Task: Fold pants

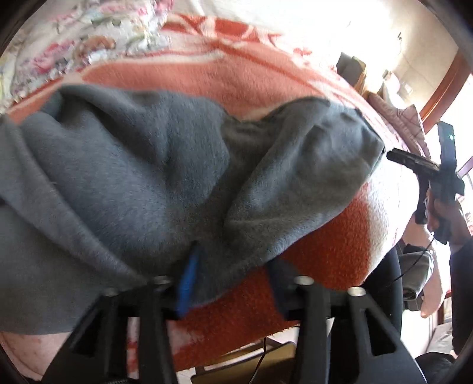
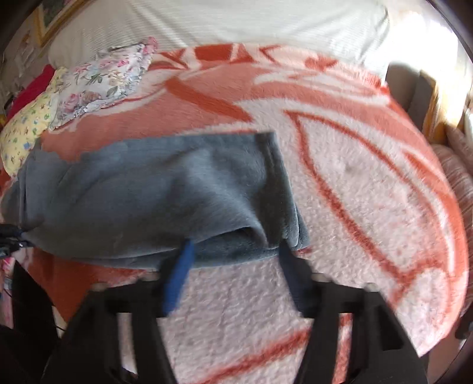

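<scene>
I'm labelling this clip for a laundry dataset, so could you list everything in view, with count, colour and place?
pants: one, grey fleece, bunched on the blanket's near part
blanket: one, orange and pinkish white, spread over the bed
floral cloths: two, one pink-flowered, one yellow, far left
white bedding: one, far end
left gripper: one, black, blue pad, open at the pants' near edge
right gripper: one, black, blue pad, open at the pants' near edge
hand: one, holding the right gripper

Count, both views:
- grey pants point(image 2: 153, 195): 1
- orange-and-white fleece blanket point(image 2: 369, 183): 1
- floral cloths at far left: 2, one pink-flowered point(image 2: 100, 85), one yellow point(image 2: 26, 130)
- grippers: 2, left gripper point(image 1: 233, 265), right gripper point(image 2: 236, 251)
</scene>
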A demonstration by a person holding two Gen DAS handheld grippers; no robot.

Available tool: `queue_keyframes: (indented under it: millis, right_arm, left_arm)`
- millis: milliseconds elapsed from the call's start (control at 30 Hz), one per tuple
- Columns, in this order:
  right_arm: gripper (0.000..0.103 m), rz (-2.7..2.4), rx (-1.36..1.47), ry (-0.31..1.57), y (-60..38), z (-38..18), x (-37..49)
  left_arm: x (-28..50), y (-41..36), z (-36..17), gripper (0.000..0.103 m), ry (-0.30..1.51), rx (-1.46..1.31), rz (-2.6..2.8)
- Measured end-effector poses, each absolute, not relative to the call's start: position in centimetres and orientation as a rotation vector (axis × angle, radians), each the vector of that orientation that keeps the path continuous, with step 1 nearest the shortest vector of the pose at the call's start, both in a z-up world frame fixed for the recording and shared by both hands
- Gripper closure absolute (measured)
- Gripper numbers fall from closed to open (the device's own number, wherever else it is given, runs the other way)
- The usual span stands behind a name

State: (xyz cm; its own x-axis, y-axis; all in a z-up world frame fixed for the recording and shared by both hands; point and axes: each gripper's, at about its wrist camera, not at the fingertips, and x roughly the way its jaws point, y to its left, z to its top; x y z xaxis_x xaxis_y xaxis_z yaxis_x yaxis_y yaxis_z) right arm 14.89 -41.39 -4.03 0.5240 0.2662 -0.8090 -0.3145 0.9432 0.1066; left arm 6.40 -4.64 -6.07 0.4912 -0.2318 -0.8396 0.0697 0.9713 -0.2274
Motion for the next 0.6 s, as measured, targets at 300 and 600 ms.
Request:
queue_keyframes:
  millis: [300, 600]
  right_arm:
    - [0.036, 0.466, 0.042, 0.897, -36.7, -1.4, 12.6]
    - [0.036, 0.672, 0.007, 0.898, -26.1, -0.6, 11.7]
  left_arm:
    - [4.5, -1.0, -3.2, 0.052, 0.973, -0.248, -0.119]
    - [3.1, 6.4, -1.5, 0.046, 0.915, -0.339, 0.03]
